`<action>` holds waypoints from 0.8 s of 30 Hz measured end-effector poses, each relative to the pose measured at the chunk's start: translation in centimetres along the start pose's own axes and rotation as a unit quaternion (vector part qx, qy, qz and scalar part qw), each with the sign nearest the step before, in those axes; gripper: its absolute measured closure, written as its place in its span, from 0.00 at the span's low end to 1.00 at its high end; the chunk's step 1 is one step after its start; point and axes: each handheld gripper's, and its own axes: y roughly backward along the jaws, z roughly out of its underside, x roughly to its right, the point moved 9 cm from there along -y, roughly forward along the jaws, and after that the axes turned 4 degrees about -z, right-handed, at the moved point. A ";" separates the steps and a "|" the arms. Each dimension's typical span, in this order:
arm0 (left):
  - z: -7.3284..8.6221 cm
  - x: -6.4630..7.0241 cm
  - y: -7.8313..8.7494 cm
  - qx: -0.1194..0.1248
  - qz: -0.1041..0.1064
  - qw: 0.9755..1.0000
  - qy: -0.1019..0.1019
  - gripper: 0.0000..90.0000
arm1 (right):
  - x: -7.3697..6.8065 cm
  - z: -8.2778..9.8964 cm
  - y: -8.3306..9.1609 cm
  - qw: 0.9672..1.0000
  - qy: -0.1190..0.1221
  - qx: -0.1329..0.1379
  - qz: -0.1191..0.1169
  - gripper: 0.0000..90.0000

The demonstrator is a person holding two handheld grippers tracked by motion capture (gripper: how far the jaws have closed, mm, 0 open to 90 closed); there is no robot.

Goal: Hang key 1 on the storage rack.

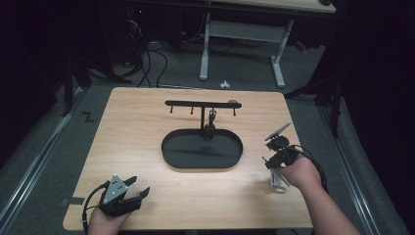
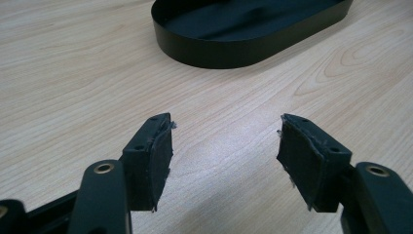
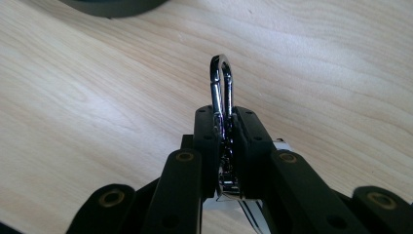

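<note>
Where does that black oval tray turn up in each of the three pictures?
High view: the black oval tray sits mid-table, below the hook rack.
Left gripper view: its wall runs along the top, ahead of the open jaws.
Right gripper view: a sliver of its rim lies at the top left, beyond the metal clip that the hand-held gripper clamps.
Shared landmark: the light wooden table.

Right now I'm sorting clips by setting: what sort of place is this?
Probably a lab or workshop test station: a bare wooden table on grey carpet, cables on the floor behind, and an adjustable white desk frame beyond it.
</note>
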 end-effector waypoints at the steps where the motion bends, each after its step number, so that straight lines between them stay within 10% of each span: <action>1: 0.0 0.0 0.0 0.000 0.000 1.000 0.001 0.42 | -0.1 -0.1 0.3 1.000 0.003 0.003 0.000 0.91; 24: 0.0 0.1 0.0 -0.001 0.003 1.000 0.001 0.42 | -2.4 -2.3 4.0 1.000 0.024 0.018 0.004 0.91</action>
